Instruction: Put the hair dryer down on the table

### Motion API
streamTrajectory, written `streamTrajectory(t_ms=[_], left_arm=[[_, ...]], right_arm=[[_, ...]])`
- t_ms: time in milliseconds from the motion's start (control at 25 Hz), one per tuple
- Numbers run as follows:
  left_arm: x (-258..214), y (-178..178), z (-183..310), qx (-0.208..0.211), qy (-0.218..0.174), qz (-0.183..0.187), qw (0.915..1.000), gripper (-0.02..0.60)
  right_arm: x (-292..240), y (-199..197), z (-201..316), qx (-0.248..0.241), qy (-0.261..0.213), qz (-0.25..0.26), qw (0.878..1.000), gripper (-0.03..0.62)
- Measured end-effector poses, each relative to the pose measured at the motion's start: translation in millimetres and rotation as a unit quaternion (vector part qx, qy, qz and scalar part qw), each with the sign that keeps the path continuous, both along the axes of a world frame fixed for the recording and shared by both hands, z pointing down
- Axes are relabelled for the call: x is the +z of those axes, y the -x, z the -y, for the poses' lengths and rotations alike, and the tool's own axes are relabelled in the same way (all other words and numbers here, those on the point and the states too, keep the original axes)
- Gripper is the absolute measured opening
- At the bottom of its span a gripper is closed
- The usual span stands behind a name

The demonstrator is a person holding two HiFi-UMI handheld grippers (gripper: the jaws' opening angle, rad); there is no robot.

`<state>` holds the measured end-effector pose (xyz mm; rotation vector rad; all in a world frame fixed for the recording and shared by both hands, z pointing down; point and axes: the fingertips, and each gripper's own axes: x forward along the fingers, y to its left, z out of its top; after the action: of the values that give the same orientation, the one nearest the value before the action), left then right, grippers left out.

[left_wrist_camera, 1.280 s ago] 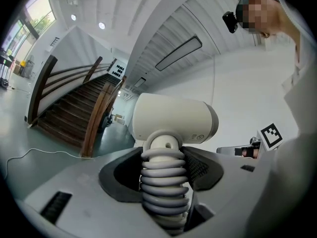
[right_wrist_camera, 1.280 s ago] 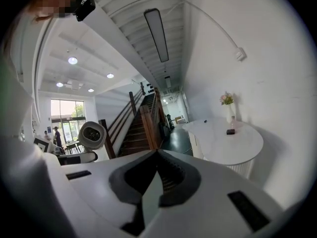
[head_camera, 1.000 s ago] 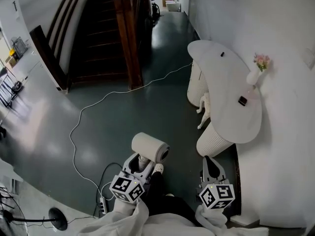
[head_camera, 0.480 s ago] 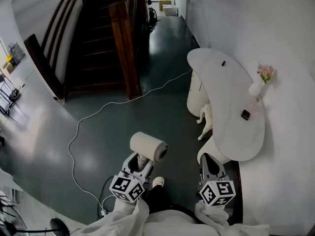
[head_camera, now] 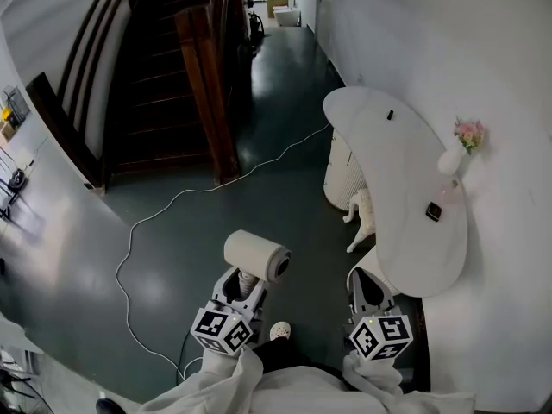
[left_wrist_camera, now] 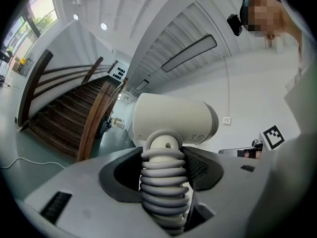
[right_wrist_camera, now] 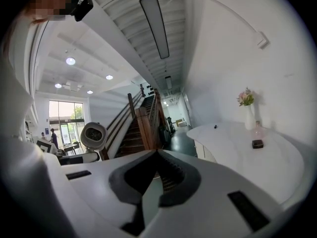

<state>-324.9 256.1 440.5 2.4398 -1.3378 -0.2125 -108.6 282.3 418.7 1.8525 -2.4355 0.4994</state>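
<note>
Carry leg, I'd say: left gripper (head_camera: 245,285) jaws pinching the hair dryer (head_camera: 256,256) by its ribbed handle, right gripper (head_camera: 367,287) jaws pressed together, empty; next, over the desk (head_camera: 397,171) and down.

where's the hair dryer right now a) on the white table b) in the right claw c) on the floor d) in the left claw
d: the left claw is clamped on the ribbed handle of the hair dryer, which is clear of the table.
</note>
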Motion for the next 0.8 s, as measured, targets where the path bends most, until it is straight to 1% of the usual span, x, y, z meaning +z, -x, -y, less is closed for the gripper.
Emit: streamTrajectory(t_ms=[200, 480, 800], left_arm=[[9, 6, 24, 0.008, 0.008, -0.002, 0.9999, 0.235], [13, 18, 53, 0.024, 0.009, -0.003, 0.9997, 0.235], [20, 21, 68, 0.035, 0.015, 0.001, 0.9993, 0.235]], right_arm=[[5, 6, 22, 0.008, 0.004, -0.001, 1.0, 0.051], [9, 19, 50, 0.021, 0.006, -0.004, 1.0, 0.049], [20, 13, 65, 0.039, 0.018, -0.003, 0.999, 0.051]])
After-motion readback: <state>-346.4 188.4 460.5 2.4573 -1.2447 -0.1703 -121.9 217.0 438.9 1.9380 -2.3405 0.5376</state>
